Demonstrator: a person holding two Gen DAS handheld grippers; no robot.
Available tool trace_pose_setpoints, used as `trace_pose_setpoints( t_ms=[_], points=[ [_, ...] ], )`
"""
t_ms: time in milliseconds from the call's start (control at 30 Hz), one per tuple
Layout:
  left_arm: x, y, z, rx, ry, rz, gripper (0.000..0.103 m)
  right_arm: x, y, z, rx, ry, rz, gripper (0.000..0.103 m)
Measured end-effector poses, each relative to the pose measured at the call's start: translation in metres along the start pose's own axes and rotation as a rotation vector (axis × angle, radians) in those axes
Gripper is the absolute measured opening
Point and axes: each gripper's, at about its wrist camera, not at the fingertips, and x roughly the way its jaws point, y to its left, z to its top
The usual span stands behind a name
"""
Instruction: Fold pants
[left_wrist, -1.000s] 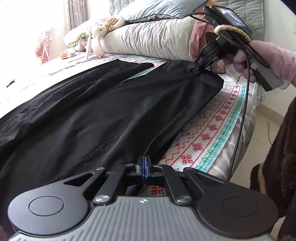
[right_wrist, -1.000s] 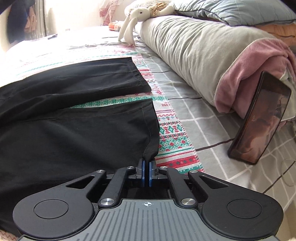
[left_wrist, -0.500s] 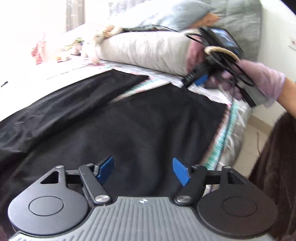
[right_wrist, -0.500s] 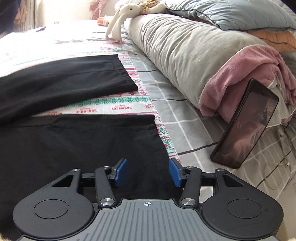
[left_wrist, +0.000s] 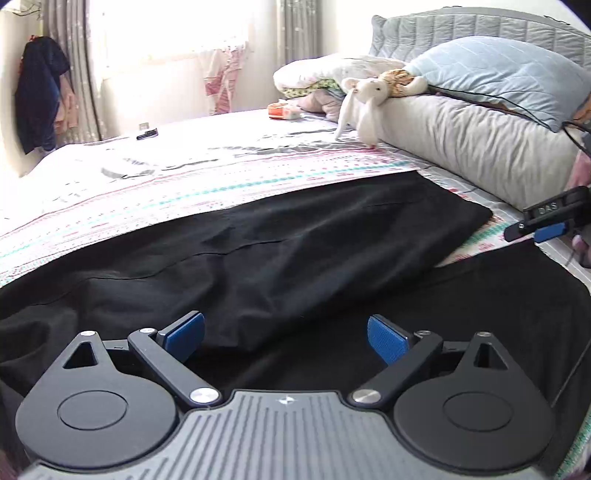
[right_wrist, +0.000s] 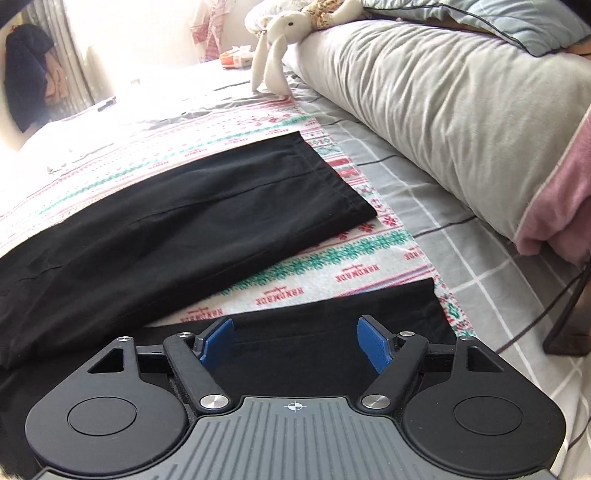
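Black pants (left_wrist: 295, 251) lie flat on the patterned bedspread (left_wrist: 184, 184), their two legs spread apart in a V. My left gripper (left_wrist: 285, 338) hovers over the near leg, jaws opening wide, nothing between the blue pads. In the right wrist view the far leg (right_wrist: 166, 229) runs to a hem near the pillows, and the near leg's hem (right_wrist: 332, 321) lies just under my right gripper (right_wrist: 295, 341). Its jaws are opening too, and the pads do not touch the cloth. The right gripper (left_wrist: 546, 221) also shows at the right edge of the left wrist view.
A long grey bolster (right_wrist: 443, 103) with a pink blanket (right_wrist: 554, 206) lines the right side. A stuffed rabbit (left_wrist: 364, 99) hangs off it, and a blue pillow (left_wrist: 498, 74) sits behind. A dark propped-up slab (right_wrist: 565, 332) stands at the right edge. Clothes (left_wrist: 40, 96) hang by the window.
Both grippers were shut on the near leg's hem edge; both have let go, opened wide and drawn back a little. The leg now lies flat, and the left view has swung left.
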Motion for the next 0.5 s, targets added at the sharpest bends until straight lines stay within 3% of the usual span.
trace_pose_setpoints(
  t_ms=[300, 500],
  points=[
    [0.059, 0.063, 0.039, 0.037, 0.044, 0.226, 0.103, 0.014, 0.057, 0.015, 0.017, 0.040, 0.104, 0.084],
    [0.115, 0.102, 0.057, 0.067, 0.104, 0.291, 0.103, 0.029, 0.106, 0.012, -0.071, 0.078, 0.132, 0.085]
  ],
)
